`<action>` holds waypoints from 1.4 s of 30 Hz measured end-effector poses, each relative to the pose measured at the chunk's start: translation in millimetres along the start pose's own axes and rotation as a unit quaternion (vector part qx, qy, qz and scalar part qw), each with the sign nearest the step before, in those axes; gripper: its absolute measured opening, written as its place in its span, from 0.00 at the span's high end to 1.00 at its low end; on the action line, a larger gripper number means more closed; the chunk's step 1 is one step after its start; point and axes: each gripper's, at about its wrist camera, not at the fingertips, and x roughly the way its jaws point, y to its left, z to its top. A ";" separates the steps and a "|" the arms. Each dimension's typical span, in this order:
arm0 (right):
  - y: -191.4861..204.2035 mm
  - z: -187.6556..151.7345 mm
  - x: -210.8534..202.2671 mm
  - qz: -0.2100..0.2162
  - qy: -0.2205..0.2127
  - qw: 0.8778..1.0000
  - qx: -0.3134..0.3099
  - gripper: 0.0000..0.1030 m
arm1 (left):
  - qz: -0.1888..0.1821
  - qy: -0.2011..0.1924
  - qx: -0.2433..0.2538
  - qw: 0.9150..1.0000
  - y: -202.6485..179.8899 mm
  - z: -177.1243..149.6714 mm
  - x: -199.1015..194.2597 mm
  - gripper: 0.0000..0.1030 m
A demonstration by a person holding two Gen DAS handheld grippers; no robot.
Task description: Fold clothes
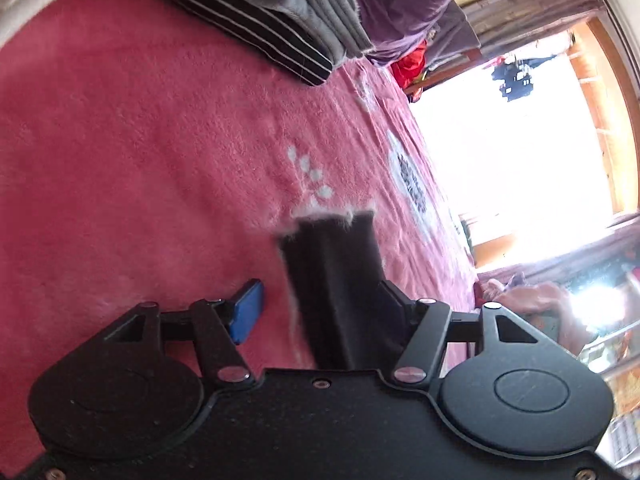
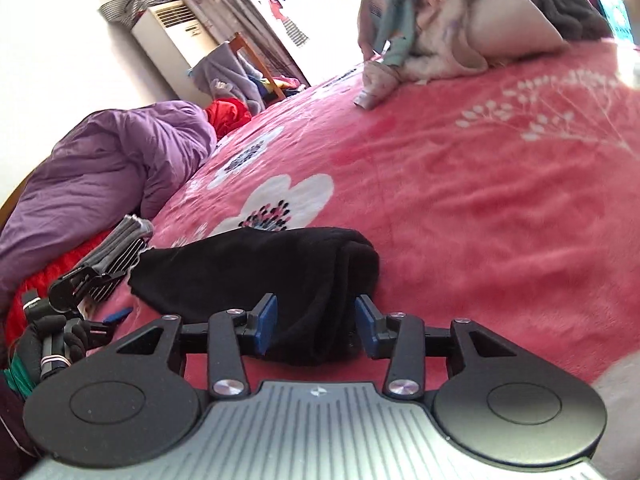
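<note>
The folded black knit garment (image 2: 256, 268) lay on the fluffy pink blanket with white flower print (image 2: 480, 208), low in the right wrist view, its rolled end bulging between the right gripper (image 2: 316, 326). Those blue pads (image 2: 267, 322) stood partly apart; the left one seemed to brush the cloth, the right one showed a sliver of gap, so no firm squeeze there. The garment's near edge was hidden under the gripper body.

Over on the left wrist view, tilted hard sideways, the left gripper (image 1: 320, 312) had its jaws wide. A dark strip of the same garment ran up between them, lying against the right finger, whose pad was covered by cloth. The left blue pad (image 1: 248, 312) stood clear of it, blanket showing in the gap. White fuzz clung to the strip's far end.

Further out, a stack of folded grey and black-and-white striped clothes (image 1: 276, 20) sat on the blanket, top cut off by the frame. Behind it, a rumpled purple quilt (image 2: 108, 164) and something red (image 2: 228, 114), hard to make out. At the far side, a heap of pale unfolded clothes (image 2: 432, 44), blurred. The window (image 1: 508, 152) was blown out white. A gloved hand (image 2: 48, 340) showed at the right view's lower left edge.
</note>
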 end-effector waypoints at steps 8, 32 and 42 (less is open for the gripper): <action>-14.1 -4.9 15.1 0.005 0.011 1.000 0.027 0.53 | 0.008 -0.013 0.005 1.000 -13.7 -0.8 8.3 0.43; -15.8 4.7 4.7 -0.007 -0.038 0.999 0.013 0.58 | -0.121 -0.071 0.160 0.977 -87.1 -54.1 -35.8 0.93; -26.5 13.8 1.1 0.079 -0.054 0.993 0.073 0.62 | -0.141 -0.083 0.355 0.920 -155.9 -129.4 -41.9 0.93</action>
